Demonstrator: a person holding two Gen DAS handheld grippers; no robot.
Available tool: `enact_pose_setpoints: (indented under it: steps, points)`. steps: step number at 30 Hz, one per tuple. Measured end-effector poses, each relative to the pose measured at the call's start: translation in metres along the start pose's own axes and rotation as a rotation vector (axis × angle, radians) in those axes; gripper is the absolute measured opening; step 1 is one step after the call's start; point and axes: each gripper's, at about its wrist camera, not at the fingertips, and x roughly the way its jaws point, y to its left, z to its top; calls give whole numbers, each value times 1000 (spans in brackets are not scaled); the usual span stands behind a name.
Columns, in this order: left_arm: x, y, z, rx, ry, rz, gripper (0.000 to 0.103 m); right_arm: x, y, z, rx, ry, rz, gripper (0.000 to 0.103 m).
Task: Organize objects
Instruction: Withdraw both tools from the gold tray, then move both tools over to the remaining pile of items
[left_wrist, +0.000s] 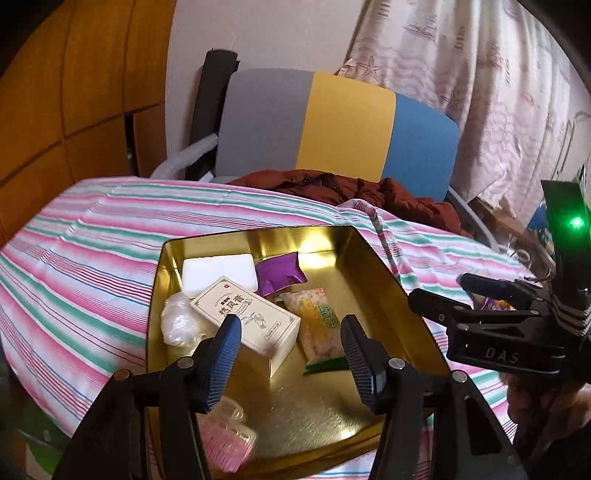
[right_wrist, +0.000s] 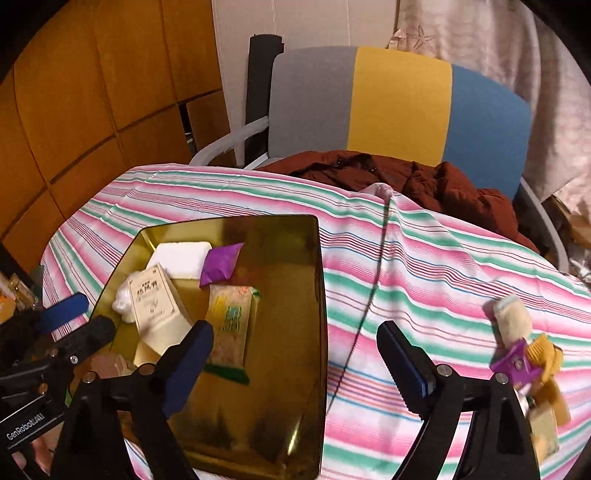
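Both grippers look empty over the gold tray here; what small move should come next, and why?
Probably swing the open right gripper toward the loose items on the striped cloth. They lie outside the gold tray, which already holds the other packets.

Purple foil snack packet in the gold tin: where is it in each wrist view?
Left wrist: purple foil snack packet sits centre frame, at the far end of the gold metal tin, right of the white rectangular block.
Right wrist: the packet is left of centre, again touching the white block's right side.
Shared landmark: the grey, yellow and blue chair back behind the table.
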Motion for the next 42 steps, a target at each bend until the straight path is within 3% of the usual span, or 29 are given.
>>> enact_pose_setpoints:
  steps: [11,22,32,42]
  points:
    - [-15,-18,-13,85,-21,9,57,-23,1,-29,3,-28,-36,92]
    - [-16,-38,-19,142,-9,-24,57,-37,-35,-39,66,-36,-86,94]
    - [-7,-62,-22,202,22,-82,57,-48,-103,-54,197,-10,-172,95]
    - [3,-93,-24,267,55,-148,57,-90,-209,-66,405,-57,-317,100]
